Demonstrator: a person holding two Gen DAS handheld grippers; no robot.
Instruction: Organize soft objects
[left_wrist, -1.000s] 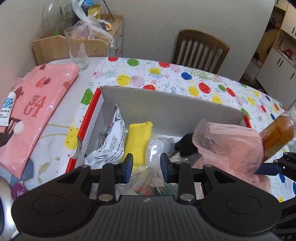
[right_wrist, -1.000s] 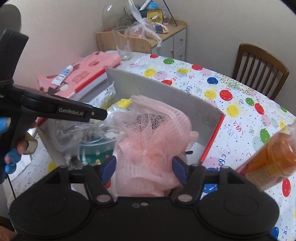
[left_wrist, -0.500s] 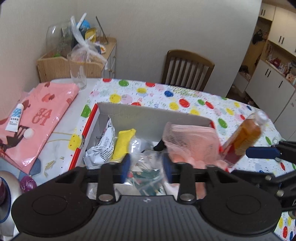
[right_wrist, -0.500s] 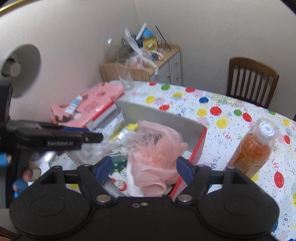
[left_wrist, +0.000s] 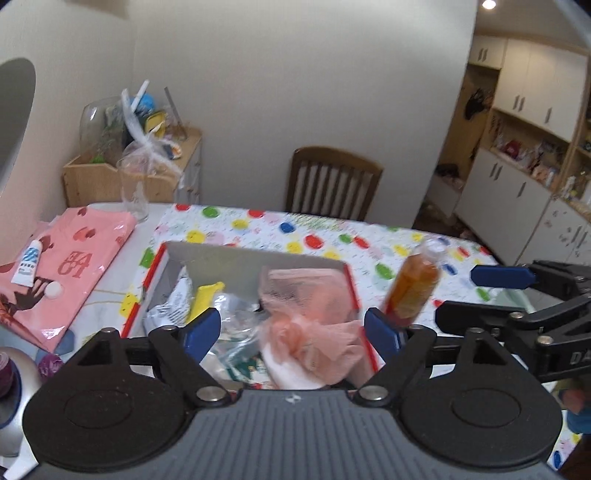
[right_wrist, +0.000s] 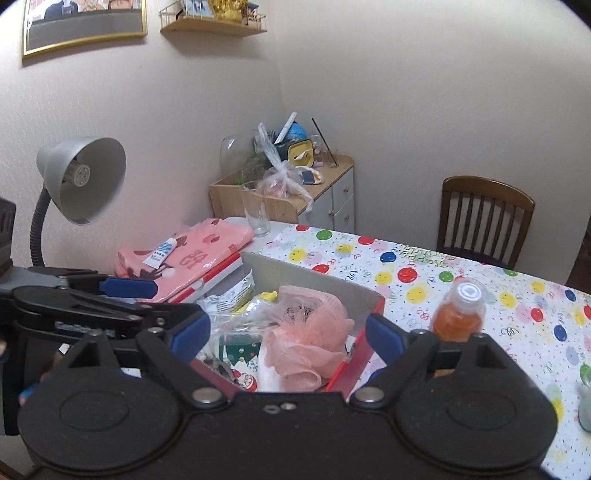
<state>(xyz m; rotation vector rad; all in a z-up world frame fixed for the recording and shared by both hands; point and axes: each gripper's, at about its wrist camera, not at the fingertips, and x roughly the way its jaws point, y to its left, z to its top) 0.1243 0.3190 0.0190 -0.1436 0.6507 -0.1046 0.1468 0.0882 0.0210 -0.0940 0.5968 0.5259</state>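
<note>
A red-edged cardboard box (left_wrist: 255, 260) (right_wrist: 306, 275) sits on the balloon-print tablecloth. In it lie a pink mesh bath pouf (left_wrist: 310, 314) (right_wrist: 310, 332), a yellow cloth (left_wrist: 205, 297), a white printed packet (left_wrist: 173, 299) and clear plastic bags (left_wrist: 232, 325). My left gripper (left_wrist: 291, 326) is open and empty, held high above the near side of the box. My right gripper (right_wrist: 288, 330) is open and empty, also raised above the box; it shows at the right of the left wrist view (left_wrist: 502, 277).
An orange liquid bottle (left_wrist: 413, 284) (right_wrist: 460, 314) stands just right of the box. A pink bag (left_wrist: 66, 266) with a small tube (left_wrist: 27, 260) lies left. A glass (right_wrist: 255, 210), a desk lamp (right_wrist: 81, 177), a side cabinet (right_wrist: 295, 195) and a chair (left_wrist: 332, 184) stand behind.
Both grippers rose and pulled back from the box. The right gripper let go of the pink pouf, which now lies in the box. The left gripper opened wide.
</note>
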